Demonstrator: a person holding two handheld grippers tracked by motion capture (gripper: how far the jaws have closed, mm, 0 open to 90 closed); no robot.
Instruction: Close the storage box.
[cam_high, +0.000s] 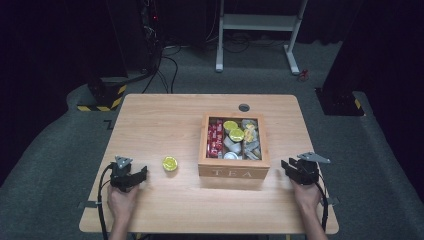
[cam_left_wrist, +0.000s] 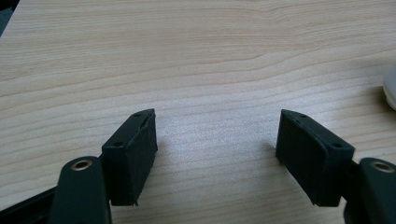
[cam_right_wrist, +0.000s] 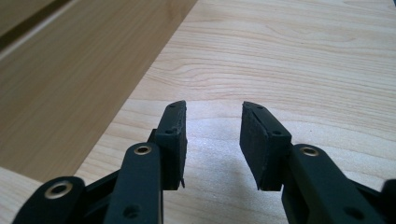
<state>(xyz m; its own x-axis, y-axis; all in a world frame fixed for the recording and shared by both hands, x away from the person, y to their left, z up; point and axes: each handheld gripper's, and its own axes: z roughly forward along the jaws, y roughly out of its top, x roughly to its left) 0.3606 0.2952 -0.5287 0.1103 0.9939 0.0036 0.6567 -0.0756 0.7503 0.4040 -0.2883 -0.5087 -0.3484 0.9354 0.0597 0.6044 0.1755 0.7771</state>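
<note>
A wooden box (cam_high: 234, 173) lettered TEA stands right of the table's middle, holding red packets, yellow-lidded capsules and silver ones. One yellow-lidded capsule (cam_high: 170, 163) lies on the table left of the box. My left gripper (cam_high: 131, 172) rests near the front left, a little left of that capsule; its jaws (cam_left_wrist: 217, 135) stand open over bare wood with nothing between them. My right gripper (cam_high: 298, 169) sits just right of the box's front corner. It is open too (cam_right_wrist: 214, 135), with nothing between its pads, and the box's side wall (cam_right_wrist: 70, 79) rises at its left.
The light wooden table (cam_high: 160, 120) has a round cable hole (cam_high: 244, 107) at its back edge. A pale rounded edge (cam_left_wrist: 391, 86) peeks in at the right of the left gripper view. On the dark carpet behind stand a white desk frame (cam_high: 260, 30) and cables.
</note>
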